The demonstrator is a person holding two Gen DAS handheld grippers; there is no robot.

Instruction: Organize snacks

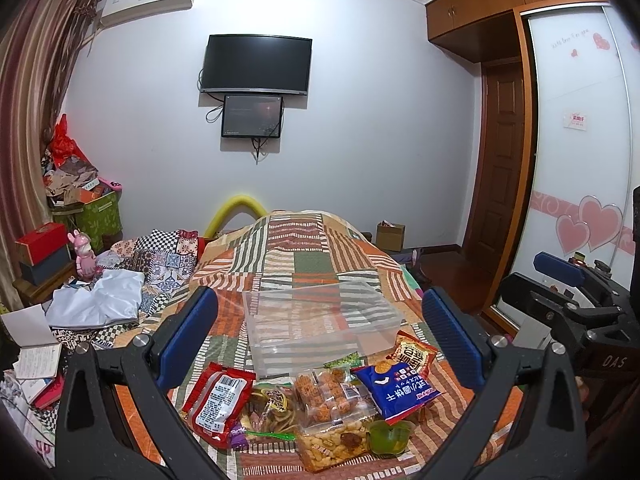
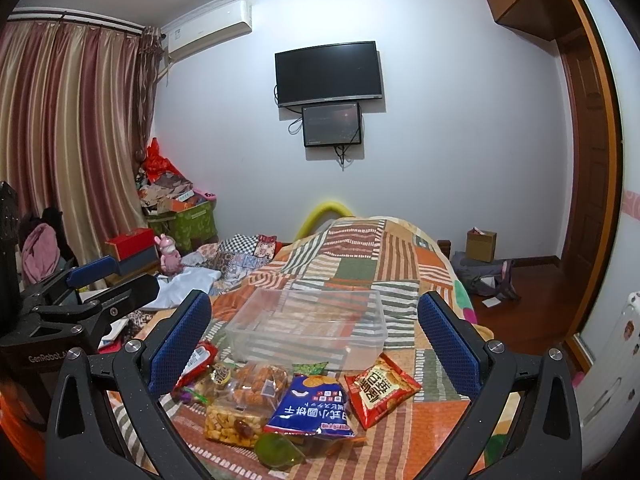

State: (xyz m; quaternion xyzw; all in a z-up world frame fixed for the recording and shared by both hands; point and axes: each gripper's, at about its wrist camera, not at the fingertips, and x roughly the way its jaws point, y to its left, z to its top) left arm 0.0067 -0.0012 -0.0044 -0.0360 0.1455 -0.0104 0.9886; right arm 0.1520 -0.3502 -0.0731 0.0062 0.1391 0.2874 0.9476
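An empty clear plastic bin [image 1: 320,322] [image 2: 310,330] sits on the patchwork bedspread. In front of it lies a pile of snacks: a blue bag [image 1: 394,390] [image 2: 310,408], a red-and-yellow bag [image 1: 414,356] [image 2: 380,390], a red-and-white bag [image 1: 218,404] [image 2: 196,362], a clear pack of orange puffs [image 1: 330,394] [image 2: 256,386], a pack of peanuts [image 1: 334,442] [image 2: 230,426] and a green jelly cup [image 1: 390,436] [image 2: 278,450]. My left gripper [image 1: 320,340] is open and empty above the pile. My right gripper [image 2: 316,340] is open and empty above it too.
The bedspread [image 1: 316,256] covers a hump at the far end. Crumpled clothes [image 1: 96,304] and a notebook [image 1: 38,354] lie to the left. Boxes [image 1: 40,246] and a pink toy [image 1: 86,256] stand by the curtain. The wardrobe [image 1: 580,160] and wooden floor [image 2: 532,300] are on the right.
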